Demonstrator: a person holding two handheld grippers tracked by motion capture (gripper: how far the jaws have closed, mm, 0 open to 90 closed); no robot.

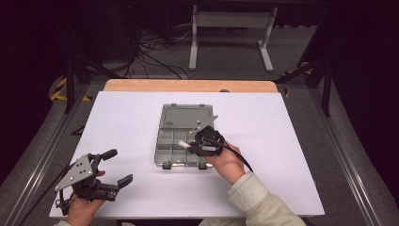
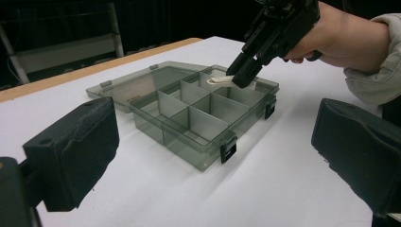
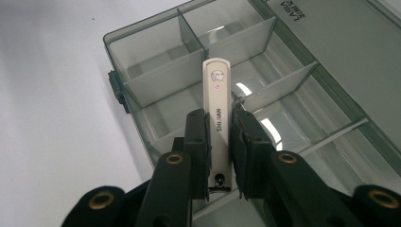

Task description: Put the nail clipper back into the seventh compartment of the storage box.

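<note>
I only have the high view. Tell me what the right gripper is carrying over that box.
Observer: The right gripper is shut on a white nail clipper, printed SHIJIAN.
Operator: Say where it points.
Observer: Its free end hangs above the divided compartments of the organizer box, not resting inside one yet.
Operator: Report the left gripper.
Observer: The left gripper is open, its fingers apart, aimed at the box's latched front side.
</note>
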